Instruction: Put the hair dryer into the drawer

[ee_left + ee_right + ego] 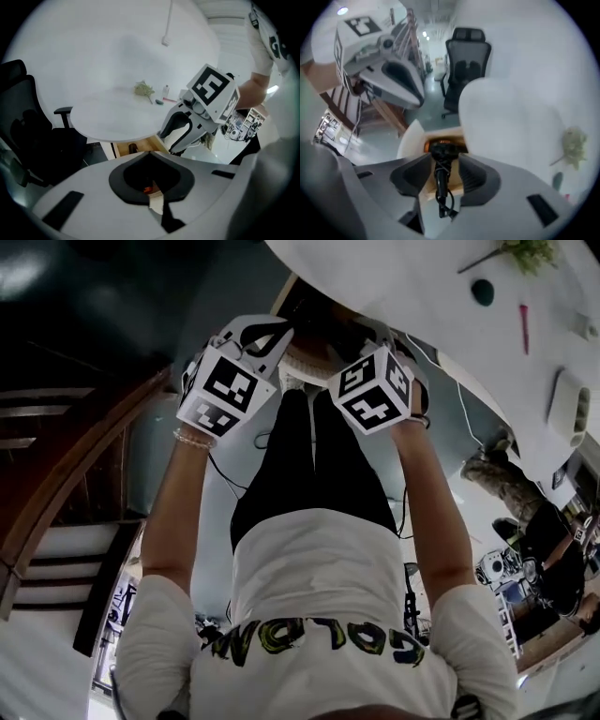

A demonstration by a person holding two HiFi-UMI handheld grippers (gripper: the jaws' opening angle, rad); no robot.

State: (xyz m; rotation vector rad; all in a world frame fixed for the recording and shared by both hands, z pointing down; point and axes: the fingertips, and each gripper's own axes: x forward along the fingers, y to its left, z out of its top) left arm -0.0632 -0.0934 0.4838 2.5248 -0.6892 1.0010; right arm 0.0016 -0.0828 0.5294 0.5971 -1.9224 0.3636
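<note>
While the hair dryer point(440, 154) lies in the drawer point(426, 189) at lower centre, ungripped between the parted jaws of the right gripper point(443, 158), its cord point(446, 206) apparently overhangs the edge; closing could pinch it. Left gripper point(151, 153): jaws together.

Hair dryer point(441, 157): black, black cord.
Drawer point(410, 136): cream front, pale wood inside, under the table.
Table point(422, 282): white.
Marker cubes point(221, 390): white, black square patterns.
Chair point(465, 70): black, behind the table.
</note>
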